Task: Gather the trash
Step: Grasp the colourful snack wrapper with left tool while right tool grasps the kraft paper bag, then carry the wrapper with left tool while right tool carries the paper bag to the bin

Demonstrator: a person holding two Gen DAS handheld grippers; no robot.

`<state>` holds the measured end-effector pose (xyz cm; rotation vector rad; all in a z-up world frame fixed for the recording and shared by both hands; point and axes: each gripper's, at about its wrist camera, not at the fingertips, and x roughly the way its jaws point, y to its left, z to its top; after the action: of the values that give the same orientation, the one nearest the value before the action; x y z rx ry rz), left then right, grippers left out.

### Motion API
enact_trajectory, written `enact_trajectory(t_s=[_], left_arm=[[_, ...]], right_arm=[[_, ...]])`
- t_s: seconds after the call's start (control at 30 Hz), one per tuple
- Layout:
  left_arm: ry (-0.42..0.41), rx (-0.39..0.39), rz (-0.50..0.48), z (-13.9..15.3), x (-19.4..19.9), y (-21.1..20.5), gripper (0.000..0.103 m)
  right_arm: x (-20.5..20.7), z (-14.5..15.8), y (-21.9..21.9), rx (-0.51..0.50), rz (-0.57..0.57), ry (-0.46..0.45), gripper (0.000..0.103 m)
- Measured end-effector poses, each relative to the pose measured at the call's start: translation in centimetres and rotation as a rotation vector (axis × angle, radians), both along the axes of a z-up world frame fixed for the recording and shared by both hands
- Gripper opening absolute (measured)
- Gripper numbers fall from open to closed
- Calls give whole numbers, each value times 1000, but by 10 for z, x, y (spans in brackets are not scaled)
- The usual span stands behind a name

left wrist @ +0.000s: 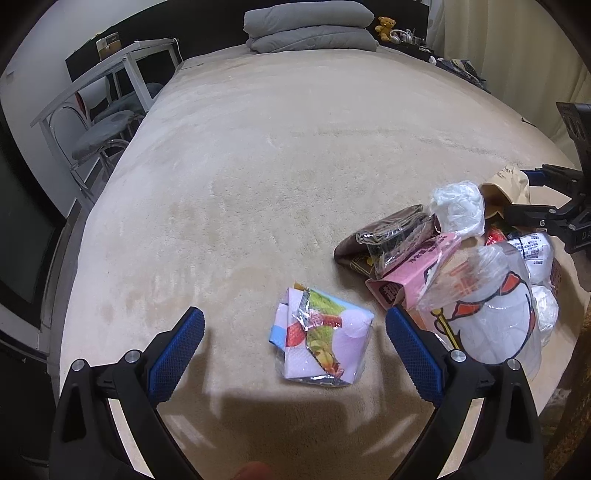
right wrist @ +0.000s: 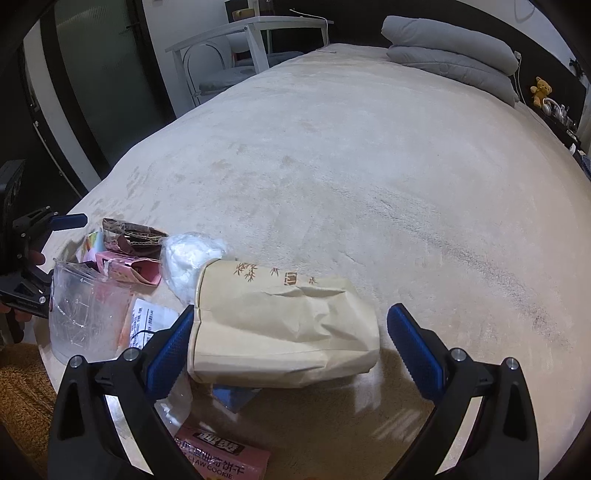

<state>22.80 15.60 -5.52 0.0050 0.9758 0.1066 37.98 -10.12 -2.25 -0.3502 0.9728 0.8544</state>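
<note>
The trash is lying in a loose heap near the foot of a bed (left wrist: 258, 147) covered in a beige plush blanket. The left gripper (left wrist: 294, 334) is hovering low over the bed with its fingers (left wrist: 175, 354) spread wide apart, and a colourful foil wrapper (left wrist: 319, 338) is sitting on the blanket between them, touching neither pad. Just to the right of that wrapper a pink carton (left wrist: 410, 273), a dark brown pouch (left wrist: 384, 232), a crumpled white plastic bag (left wrist: 458, 208) and a clear plastic bag printed with red and yellow (left wrist: 484, 314) are lying against one another. The right gripper (right wrist: 293, 334) is also holding its fingers (right wrist: 415, 354) wide apart around a tan paper bag (right wrist: 280, 325) lying on its side; the left finger is touching the bag's open end, while the right finger is standing just clear of it. A clear measuring cup (right wrist: 86, 314) is lying beside the bag, and a pink cookie box (right wrist: 225, 459) is lying near the bottom edge. Two grey pillows (left wrist: 310, 27) are stacked at the head of the bed, with a small teddy bear (left wrist: 385, 26) beside them.
</note>
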Motion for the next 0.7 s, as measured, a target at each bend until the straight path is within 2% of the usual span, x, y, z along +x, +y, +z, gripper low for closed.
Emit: enact_trajectory(t_s=[0.07, 0.1, 0.13, 0.17, 0.2, 0.3, 0.43, 0.7], left_arm=[[-2, -3, -6, -1, 1, 1, 92], [1, -10, -12, -2, 1, 1, 80], [5, -11, -18, -2, 1, 1, 73], [6, -5, -22, -2, 0, 0, 73], [6, -1, -29, -3, 0, -1, 69], [20, 17, -53, -7, 0, -7, 51], [1, 26, -59, -4, -6, -10, 51], [-57, 18, 9, 14, -22, -1, 51]], right_arm=[[0, 1, -1, 3, 1, 7, 97], [0, 2, -1, 2, 7, 10, 95], [-1, 3, -2, 3, 12, 11, 89], [-1, 4, -2, 4, 12, 7, 83], [-2, 5, -2, 3, 11, 5, 83], [-4, 5, -2, -3, 17, 4, 83], [-5, 11, -5, 11, 7, -17, 83], [-4, 30, -26, 85, -63, -26, 83]])
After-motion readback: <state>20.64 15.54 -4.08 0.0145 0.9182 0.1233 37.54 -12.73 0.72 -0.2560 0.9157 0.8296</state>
